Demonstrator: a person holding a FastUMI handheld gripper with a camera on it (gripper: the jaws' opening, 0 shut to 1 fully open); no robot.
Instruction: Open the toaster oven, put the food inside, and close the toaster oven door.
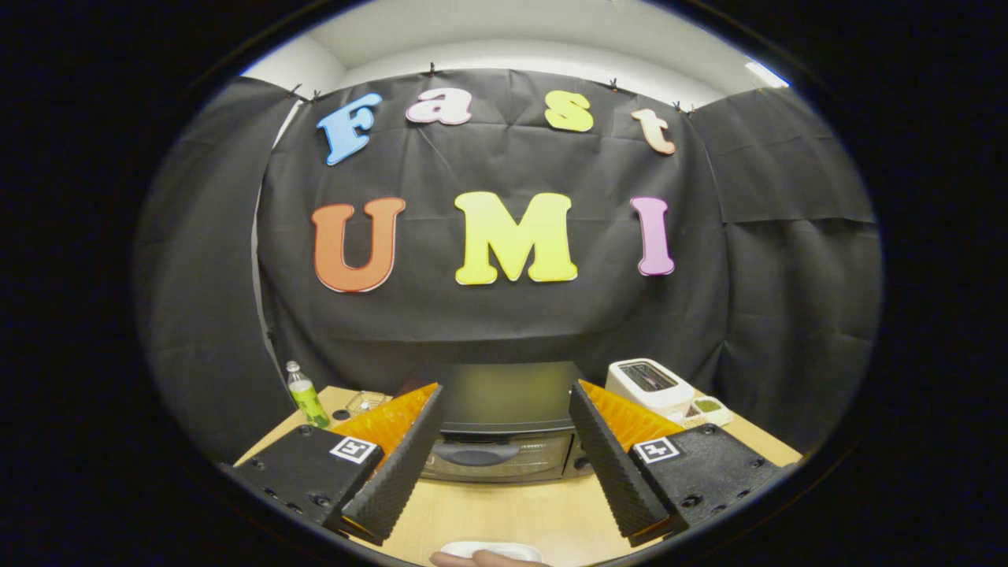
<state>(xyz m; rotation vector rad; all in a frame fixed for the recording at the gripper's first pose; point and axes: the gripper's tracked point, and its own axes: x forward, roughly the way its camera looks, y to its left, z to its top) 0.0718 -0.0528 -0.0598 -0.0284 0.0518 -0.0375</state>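
A dark toaster oven (pixel 504 425) stands on the wooden table (pixel 512 512), beyond my fingers and centred between them. Its glass door is shut, with the handle (pixel 476 454) across the top of the door. My gripper (pixel 504 398) is open, fingers wide apart with nothing between them, held back from the oven. At the near table edge lies a pale plate-like thing (pixel 492 550) with a person's fingers (pixel 472 559) on it; what it holds is hidden.
A green-labelled bottle (pixel 305 398) stands at the back left, a clear small container (pixel 366 402) beside it. A white pop-up toaster (pixel 650 384) sits right of the oven, with a small dish of greenish stuff (pixel 706 408) next to it.
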